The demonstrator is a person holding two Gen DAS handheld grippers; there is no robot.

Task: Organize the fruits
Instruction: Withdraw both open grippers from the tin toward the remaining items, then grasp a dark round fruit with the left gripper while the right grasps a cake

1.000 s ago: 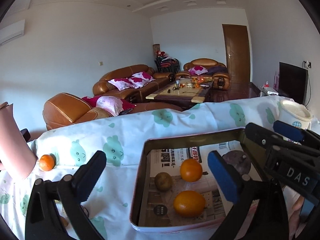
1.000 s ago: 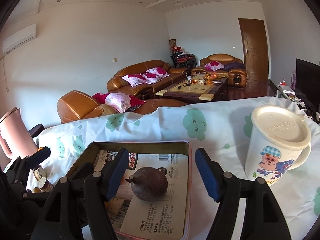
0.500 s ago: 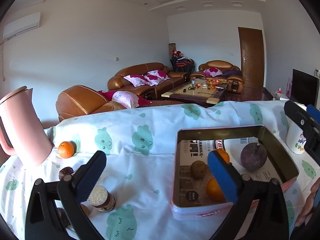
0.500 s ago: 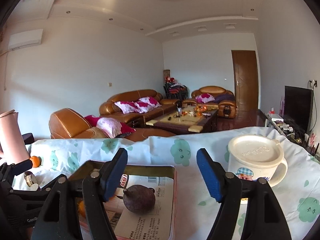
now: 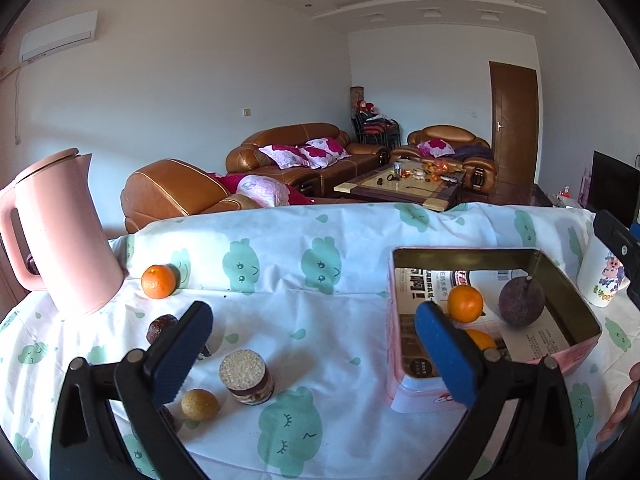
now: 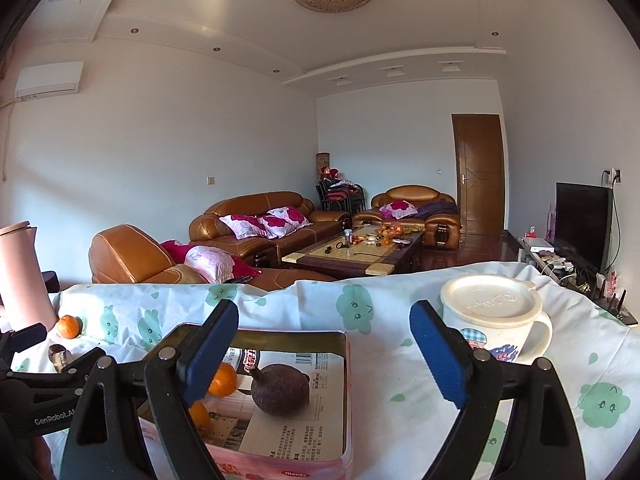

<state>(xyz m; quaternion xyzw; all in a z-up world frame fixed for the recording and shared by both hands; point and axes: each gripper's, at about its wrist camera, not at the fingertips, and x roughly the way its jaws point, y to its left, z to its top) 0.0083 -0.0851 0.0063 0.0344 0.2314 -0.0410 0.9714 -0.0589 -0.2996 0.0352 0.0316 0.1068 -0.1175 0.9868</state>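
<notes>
A pink tin box (image 5: 448, 390) lined with printed paper holds a dark purple fruit (image 5: 521, 301) and two oranges (image 5: 465, 303); it also shows in the right wrist view (image 6: 280, 458), with the purple fruit (image 6: 280, 389). Left of it on the cloth lie a loose orange (image 5: 158, 281), a small brown round fruit (image 5: 199, 404) and a dark wrinkled fruit (image 5: 160, 326). My left gripper (image 5: 312, 354) is open and empty above the cloth, left of the box. My right gripper (image 6: 324, 354) is open and empty above the box's far edge.
A pink kettle (image 5: 60, 236) stands at the far left. A small jar with a grainy lid (image 5: 248, 376) stands between the loose fruits and the box. A white lidded cartoon mug (image 6: 494, 326) stands right of the box. Sofas and a coffee table lie beyond the table edge.
My left gripper has swung left, away from above the box, bringing the kettle, jar and loose fruits into view. My right gripper has risen and pulled back from the purple fruit.
</notes>
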